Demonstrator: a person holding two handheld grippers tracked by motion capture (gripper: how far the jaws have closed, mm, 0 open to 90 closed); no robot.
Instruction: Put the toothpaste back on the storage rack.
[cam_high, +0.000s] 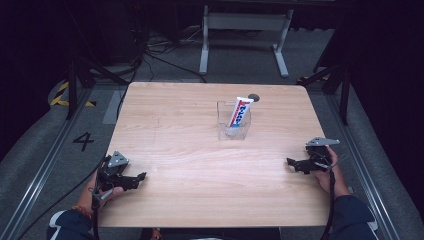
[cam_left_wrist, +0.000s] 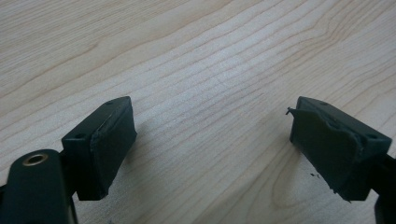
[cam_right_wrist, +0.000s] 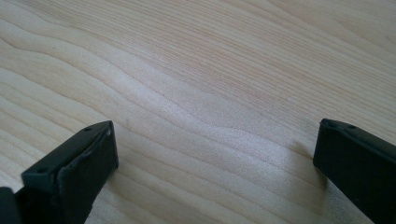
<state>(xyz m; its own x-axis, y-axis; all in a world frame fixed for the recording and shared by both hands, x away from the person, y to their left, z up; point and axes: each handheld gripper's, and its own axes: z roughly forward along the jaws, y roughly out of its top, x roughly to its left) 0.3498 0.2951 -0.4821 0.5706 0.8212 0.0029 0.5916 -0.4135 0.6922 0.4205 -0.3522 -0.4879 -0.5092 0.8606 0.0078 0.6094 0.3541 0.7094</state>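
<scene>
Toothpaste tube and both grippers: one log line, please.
toothpaste tube: leaning in clear box | left gripper: open, empty | right gripper: open, empty

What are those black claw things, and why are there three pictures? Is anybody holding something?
A person sits at a wooden table and holds a squeeze tool in each hand: the left gripper and the right gripper. The high view looks down from above. The other two pictures come from little cameras riding on each tool, so you see their black jaws over the wood: the left gripper and the right gripper. Both are open and hold nothing. In the middle stands a clear box with a toothpaste tube leaning inside.
</scene>
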